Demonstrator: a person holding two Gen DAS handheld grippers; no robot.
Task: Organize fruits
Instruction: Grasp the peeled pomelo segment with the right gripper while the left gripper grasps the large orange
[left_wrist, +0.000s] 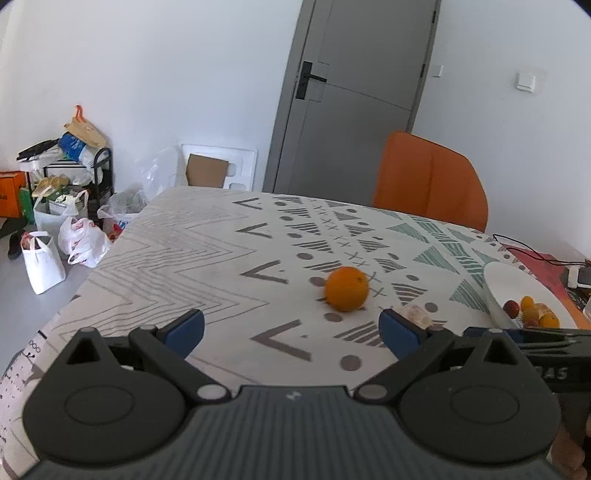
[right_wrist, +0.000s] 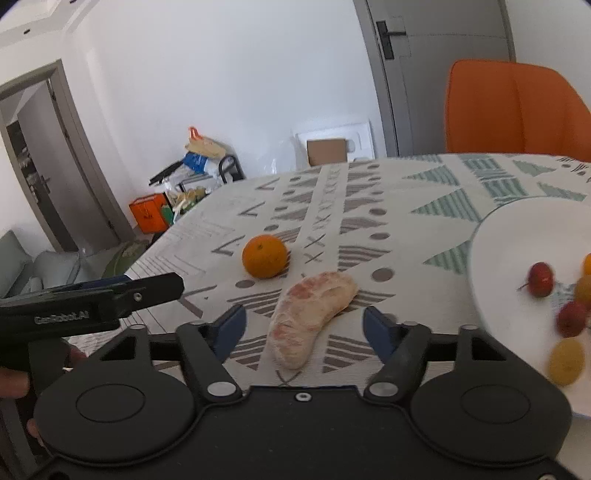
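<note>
An orange (left_wrist: 346, 288) lies on the patterned tablecloth, just ahead of my open, empty left gripper (left_wrist: 291, 326). It also shows in the right wrist view (right_wrist: 265, 256). A peeled pomelo segment (right_wrist: 308, 315) lies between the open fingers of my right gripper (right_wrist: 303, 326), which holds nothing; a bit of it shows in the left wrist view (left_wrist: 417, 314). A white plate (right_wrist: 506, 258) at the right holds several small red and yellow fruits (right_wrist: 541, 278); it also shows in the left wrist view (left_wrist: 506, 280). The left gripper's body (right_wrist: 92, 302) appears at the left of the right wrist view.
An orange chair (left_wrist: 430, 181) stands behind the table by a grey door (left_wrist: 354, 96). Bags and a cluttered rack (left_wrist: 66, 192) sit on the floor at the left. A red mat, cable and device (left_wrist: 554, 269) lie at the table's right edge.
</note>
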